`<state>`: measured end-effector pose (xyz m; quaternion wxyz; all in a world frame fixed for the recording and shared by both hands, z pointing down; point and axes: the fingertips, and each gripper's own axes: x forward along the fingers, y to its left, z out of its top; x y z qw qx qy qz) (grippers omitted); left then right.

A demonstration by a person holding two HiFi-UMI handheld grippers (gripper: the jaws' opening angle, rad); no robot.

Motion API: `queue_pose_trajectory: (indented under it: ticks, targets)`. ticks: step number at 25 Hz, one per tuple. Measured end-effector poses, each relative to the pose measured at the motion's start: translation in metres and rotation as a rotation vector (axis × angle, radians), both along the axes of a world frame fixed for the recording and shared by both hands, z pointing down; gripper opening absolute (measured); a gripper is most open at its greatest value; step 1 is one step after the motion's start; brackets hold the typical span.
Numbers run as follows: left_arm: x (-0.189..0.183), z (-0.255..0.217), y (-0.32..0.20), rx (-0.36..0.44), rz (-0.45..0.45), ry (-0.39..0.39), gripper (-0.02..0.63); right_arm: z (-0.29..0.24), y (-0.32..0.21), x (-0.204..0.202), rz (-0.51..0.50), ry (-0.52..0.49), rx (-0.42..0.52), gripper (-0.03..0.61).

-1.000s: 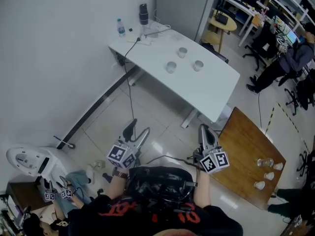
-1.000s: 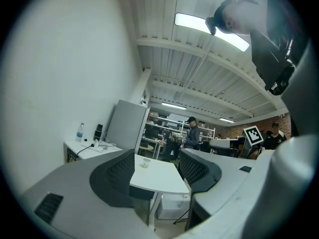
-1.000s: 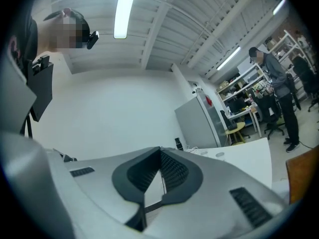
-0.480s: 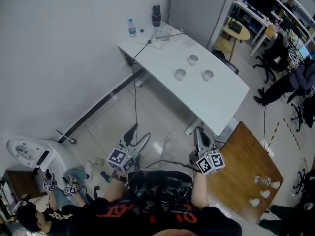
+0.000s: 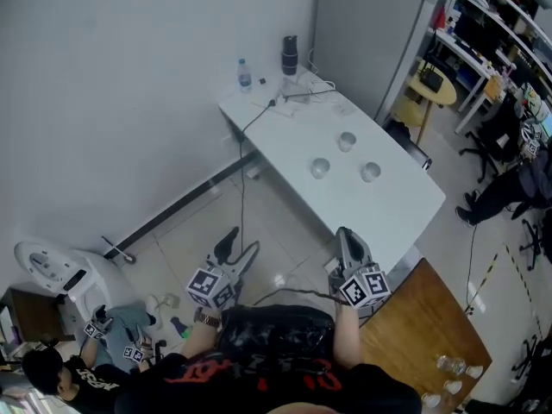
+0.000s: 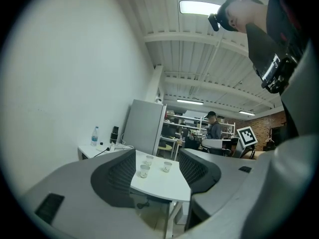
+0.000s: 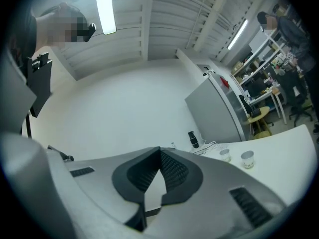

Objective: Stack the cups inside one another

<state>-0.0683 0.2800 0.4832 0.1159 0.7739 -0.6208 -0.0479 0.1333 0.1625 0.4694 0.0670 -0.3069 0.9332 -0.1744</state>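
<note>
Three small pale cups stand apart on the white table [image 5: 285, 119]: one at the back [image 5: 347, 141], one front left [image 5: 320, 168], one front right [image 5: 371, 172]. Both grippers are held level over the floor, short of the table's near edge. My left gripper [image 5: 241, 241] is open and empty; in the left gripper view the cups [image 6: 144, 171] show far off between its fingers [image 6: 115, 176]. My right gripper [image 5: 345, 234] is shut with nothing in it; in the right gripper view [image 7: 160, 153] two cups [image 7: 247, 159] appear to the right of its jaws.
A water bottle [image 5: 245, 74], a black flask [image 5: 290, 55] and cables lie at the table's far end. A wooden table [image 5: 414, 335] with more cups [image 5: 453, 369] stands at the lower right. A white appliance [image 5: 52, 274] sits on the floor at the left. A grey cabinet [image 5: 371, 33] stands behind.
Both grippers and the head have moved across the floor toward the white table, which now sits nearer and more central. The left jaws stay open, the right stay shut.
</note>
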Motion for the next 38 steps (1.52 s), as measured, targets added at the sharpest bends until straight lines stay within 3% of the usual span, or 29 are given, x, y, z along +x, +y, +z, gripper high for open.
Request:
queue_pose_trajectory:
  ticks: [10,13,18,21,26,34,38]
  targets:
    - [0.035,-0.013,-0.083,-0.006,0.085,-0.066,0.262,0.006,-0.068,0.031,0.012,-0.009,-0.027,0.005]
    - [0.041,-0.015,-0.097,-0.007,0.091,-0.108,0.262,0.012,-0.08,0.039,0.018,-0.011,-0.043,0.005]
    - [0.044,-0.004,-0.114,-0.024,0.082,-0.108,0.262,0.015,-0.103,0.041,0.026,-0.021,-0.056,0.005]
    - [0.039,-0.001,-0.122,-0.044,0.097,-0.133,0.262,0.022,-0.114,0.029,0.024,-0.023,-0.077,0.005]
    - [0.012,0.011,-0.143,-0.058,0.108,-0.09,0.262,0.016,-0.133,-0.008,0.017,-0.001,-0.086,0.005]
    - [-0.031,0.01,-0.236,-0.044,0.275,-0.104,0.262,0.023,-0.196,-0.067,0.119,-0.013,-0.096,0.005]
    - [-0.06,0.001,-0.279,-0.014,0.305,-0.119,0.262,0.009,-0.223,-0.095,0.154,-0.018,-0.063,0.006]
